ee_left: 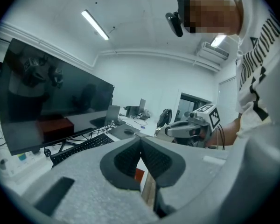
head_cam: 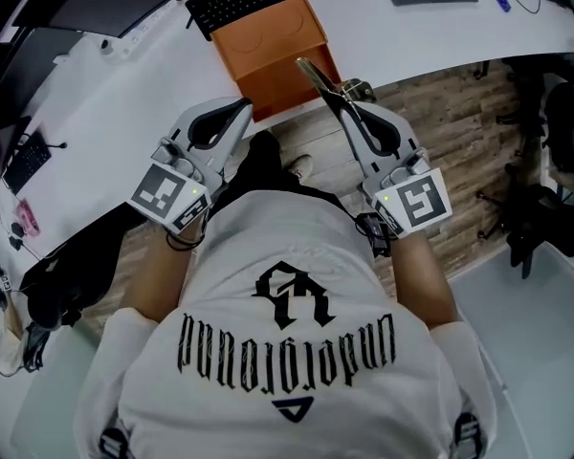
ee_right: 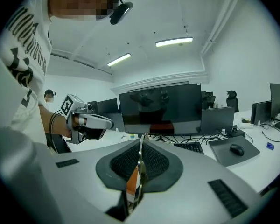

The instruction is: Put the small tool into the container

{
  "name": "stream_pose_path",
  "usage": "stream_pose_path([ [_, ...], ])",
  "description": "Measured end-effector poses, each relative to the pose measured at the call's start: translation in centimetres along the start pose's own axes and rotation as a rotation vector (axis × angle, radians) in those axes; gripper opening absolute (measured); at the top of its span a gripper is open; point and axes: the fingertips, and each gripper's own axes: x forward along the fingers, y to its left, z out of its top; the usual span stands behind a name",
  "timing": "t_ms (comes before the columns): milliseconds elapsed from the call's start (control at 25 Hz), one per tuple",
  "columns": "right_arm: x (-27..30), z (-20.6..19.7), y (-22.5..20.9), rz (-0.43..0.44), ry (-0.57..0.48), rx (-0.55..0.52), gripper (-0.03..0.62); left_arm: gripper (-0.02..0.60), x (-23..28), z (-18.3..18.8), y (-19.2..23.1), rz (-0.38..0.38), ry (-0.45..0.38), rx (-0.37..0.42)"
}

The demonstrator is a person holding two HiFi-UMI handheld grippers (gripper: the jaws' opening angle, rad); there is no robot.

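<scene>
A small tool [head_cam: 320,79] is pinched by the right tongs [head_cam: 352,108] near the orange box [head_cam: 268,41], not yet dropped in; left tongs [head_cam: 241,111] are pressed together, empty.

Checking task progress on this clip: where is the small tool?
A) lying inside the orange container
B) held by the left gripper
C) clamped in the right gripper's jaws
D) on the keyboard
C: the right gripper is shut on the thin metal small tool, which sticks out toward the orange container, not yet inside it.
</scene>
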Motion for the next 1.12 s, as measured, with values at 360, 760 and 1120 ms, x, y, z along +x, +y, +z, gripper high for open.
stream_pose_path([
  [360,6.0,-4.5,-0.6,0.092,0.116,0.011,0.025,0.014,1.1,-2.6,4.2,-0.007,0.044,-0.052],
  [760,9.9,-10.2,-0.5,0.183,0.262,-0.014,0.025,0.014,3.0,-6.9,7.2,-0.022,0.102,-0.095],
  [1120,13.3,-14.6,-0.5,0.238,0.358,-0.013,0.025,0.014,4.4,-11.0,9.2,-0.027,0.157,-0.136],
])
